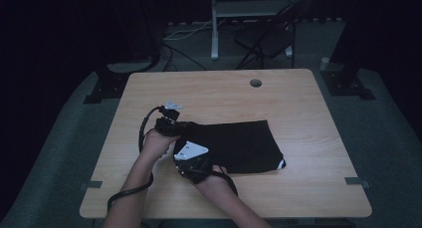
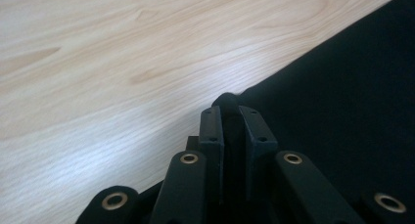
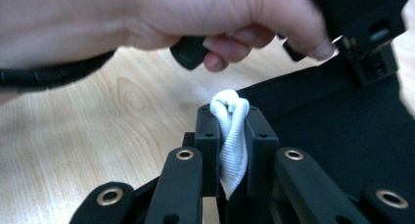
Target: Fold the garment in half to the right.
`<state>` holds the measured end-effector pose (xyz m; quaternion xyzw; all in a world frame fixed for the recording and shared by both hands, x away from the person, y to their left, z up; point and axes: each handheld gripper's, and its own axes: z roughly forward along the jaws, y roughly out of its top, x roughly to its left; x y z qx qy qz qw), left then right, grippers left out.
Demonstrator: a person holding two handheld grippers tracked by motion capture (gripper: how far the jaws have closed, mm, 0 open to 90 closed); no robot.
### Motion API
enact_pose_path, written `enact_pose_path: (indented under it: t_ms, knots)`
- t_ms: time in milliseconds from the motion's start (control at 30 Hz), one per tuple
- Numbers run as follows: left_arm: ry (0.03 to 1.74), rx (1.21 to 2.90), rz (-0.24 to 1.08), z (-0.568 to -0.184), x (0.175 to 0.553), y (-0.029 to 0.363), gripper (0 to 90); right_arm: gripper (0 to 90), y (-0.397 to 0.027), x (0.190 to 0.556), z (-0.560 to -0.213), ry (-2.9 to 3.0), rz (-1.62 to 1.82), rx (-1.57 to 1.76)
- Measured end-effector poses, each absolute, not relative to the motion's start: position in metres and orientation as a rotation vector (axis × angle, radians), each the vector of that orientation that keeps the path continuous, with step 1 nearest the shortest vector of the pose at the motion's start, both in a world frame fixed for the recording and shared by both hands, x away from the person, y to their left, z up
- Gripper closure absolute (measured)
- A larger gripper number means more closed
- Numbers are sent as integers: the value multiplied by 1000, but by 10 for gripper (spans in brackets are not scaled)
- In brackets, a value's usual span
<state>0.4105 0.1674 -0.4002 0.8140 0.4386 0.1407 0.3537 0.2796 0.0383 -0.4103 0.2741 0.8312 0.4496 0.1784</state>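
Dark floor and a folding chair [image 1: 266, 36] lie beyond a pale wooden table [image 1: 298, 103] with a round cable hole [image 1: 256, 82] near its far edge. On it lies a black rectangular piece of cloth [image 1: 239, 146], flat for most of its length, with a small white patch at its near right corner [image 1: 281, 164]. Both hands work at the cloth's left end, close together, probably so that 2 neighbouring points on the same edge can be lifted at once. The left gripper [image 1: 166, 124], held in the left hand [image 1: 158, 142], sits at the far left corner; in the left gripper view its jaws are clamped on a bunched fold of the black fabric [image 2: 228, 102], pinning that corner just above the table. The right gripper [image 1: 191, 158], carrying a grey three-cornered plate, sits at the near left edge. In the right gripper view its jaws are closed on a white ribbed strip [image 3: 231, 136], seemingly a trim or cord belonging to the cloth, which bulges out above the tips. With both ends of the edge gripped, the cloth looks ready to be raised or folded over towards the right.
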Motion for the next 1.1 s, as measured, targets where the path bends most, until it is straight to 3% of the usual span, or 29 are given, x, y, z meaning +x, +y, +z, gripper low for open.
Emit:
enact_pose_path:
  t_ms: [533, 1100]
  knots:
    - [1076, 2138, 374, -381, 414, 123, 814, 784, -32, 277, -391, 2269, 1434, 942]
    - [1009, 2172, 378, -378, 420, 48, 815, 784, -115, 265, -401, 2102, 1491, 1109]
